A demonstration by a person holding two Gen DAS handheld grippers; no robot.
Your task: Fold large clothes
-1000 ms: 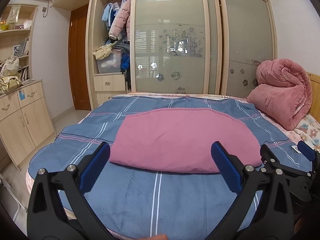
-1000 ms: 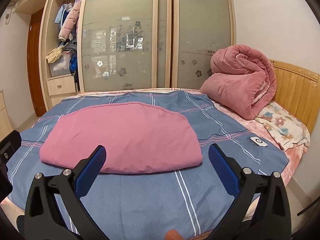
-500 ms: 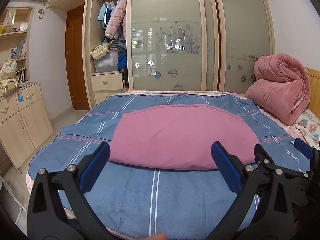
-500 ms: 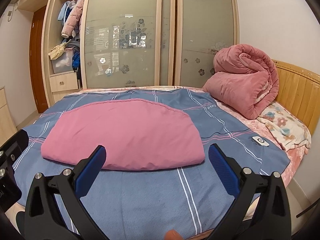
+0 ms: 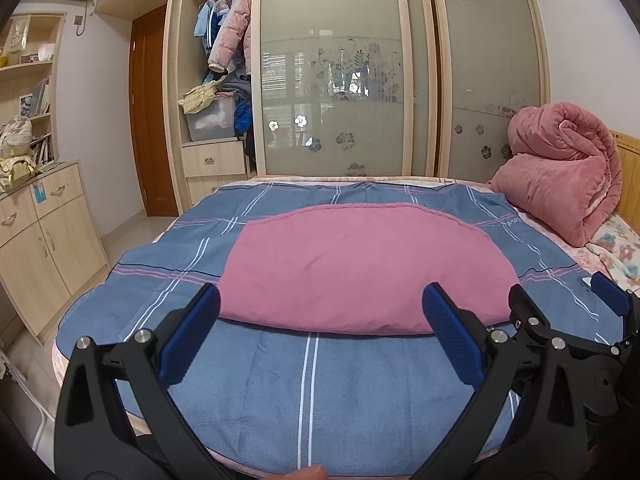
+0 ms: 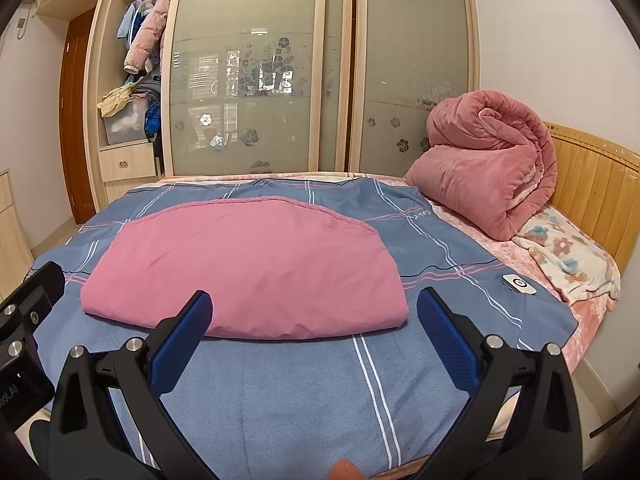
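While wide apart and empty, both tools: left tool point(image 5: 320, 312), right tool point(image 6: 312, 316).

Both wrist views face across the bed point(image 5: 320, 392) toward the wardrobe point(image 6: 256, 80) — side by side, sharing it.

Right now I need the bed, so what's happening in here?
A person is holding two black grippers with blue pads, the left gripper and the right gripper, both open and empty above the near edge of the blue plaid bedspread. The pink cloth lies there folded into a flat bundle, untouched. A rolled pink plush quilt sits by the wooden headboard.
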